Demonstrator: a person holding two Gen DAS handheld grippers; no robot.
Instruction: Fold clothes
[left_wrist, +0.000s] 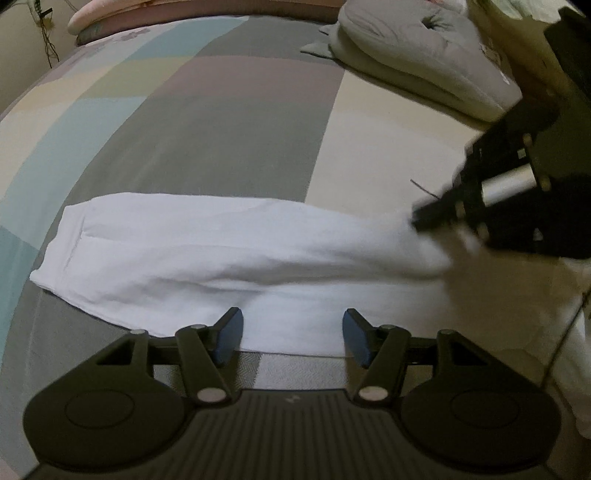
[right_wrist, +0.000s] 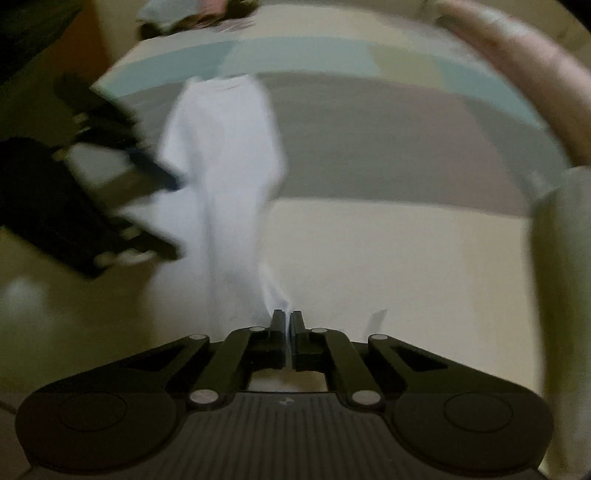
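I'm seeing the bed's pastel colour-block cotton sheet (left_wrist: 229, 122) carrying the long white folded garment (left_wrist: 207, 251). My right gripper (right_wrist: 287, 320) is pinching that garment's end, fingers closed; my left gripper (left_wrist: 291, 338) is hovering half-spread over its near edge, gripping nothing.

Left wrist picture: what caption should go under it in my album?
Open left gripper hovers at the white garment on the patchwork bedspread.

text: none legible | left gripper (left_wrist: 291, 338) body: small pale mark, perhaps a logo, too blurred to read
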